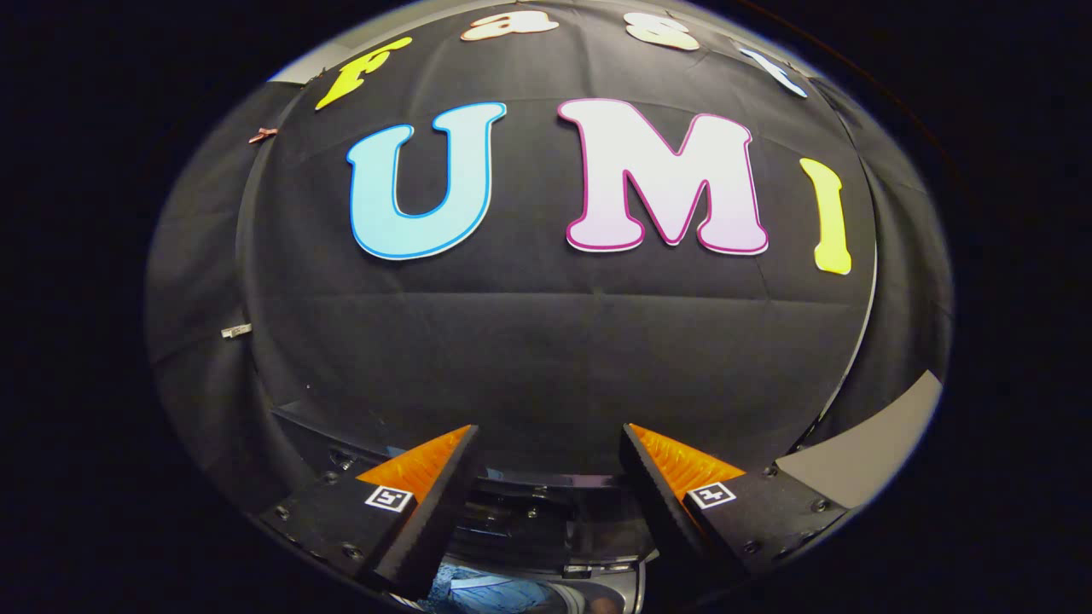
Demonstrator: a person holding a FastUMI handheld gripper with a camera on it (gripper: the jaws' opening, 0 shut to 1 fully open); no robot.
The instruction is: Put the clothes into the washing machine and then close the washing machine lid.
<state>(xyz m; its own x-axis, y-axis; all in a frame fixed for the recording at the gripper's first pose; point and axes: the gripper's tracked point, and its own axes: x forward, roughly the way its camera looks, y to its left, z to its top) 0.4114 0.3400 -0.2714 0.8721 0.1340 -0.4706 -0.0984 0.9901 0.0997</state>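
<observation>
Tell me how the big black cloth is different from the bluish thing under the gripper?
The black cloth hangs flat and wide beyond the gripper, whose fingers are open and hold nothing. The bluish thing is pale, crumpled and low between the fingers, by the washing machine. Both look like fabric.

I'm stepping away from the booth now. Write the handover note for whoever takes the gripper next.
Gripper: fingers open, nothing between them, aimed at the booth's black cloth wall.
Washing machine: low, just below and between the fingers; part of its top shows, with something bluish at its opening, possibly clothes, too cropped to tell.
Done: cannot tell whether the clothes are loaded or the lid closed.
Left: tilt down, check the load, then close the lid.
</observation>
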